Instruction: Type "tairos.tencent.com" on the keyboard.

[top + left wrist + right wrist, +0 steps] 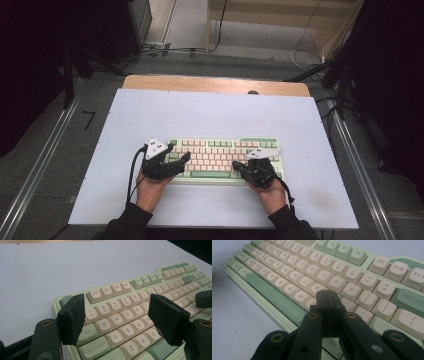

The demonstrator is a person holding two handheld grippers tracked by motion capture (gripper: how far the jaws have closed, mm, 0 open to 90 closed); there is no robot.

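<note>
Green-and-cream keyboard [225, 159] lies flat on the pale sheet covering the table [210, 120], toward the sheet's near edge and roughly centred between its sides. Its case is light green, most keycaps are cream, and the space bar, the Tab and Caps Lock keys and the Backspace key are a deeper green.

At the keyboard's left end sits the left gripper [175, 159], held in the person's left hand [150, 187]. Its jaws stand well apart and hold nothing; in the left gripper view they [117, 320] frame the number row and the Q, W, A, S and Z keys, one jaw over the Tab corner, the other over the C key region.

Over the keyboard's right half sits the right gripper [241, 167], held in the right hand [272, 192]. Its jaws are pressed together with nothing between them. In the right gripper view the joined tips [328, 298] stand just above the keys beside K and M; whether they touch a keycap I cannot tell.

A black cable trails from each gripper back toward the person's dark sleeves, at the sheet's near edge below the keyboard. Beyond the keyboard the sheet runs on to the table's bare wooden far edge [215, 84].
</note>
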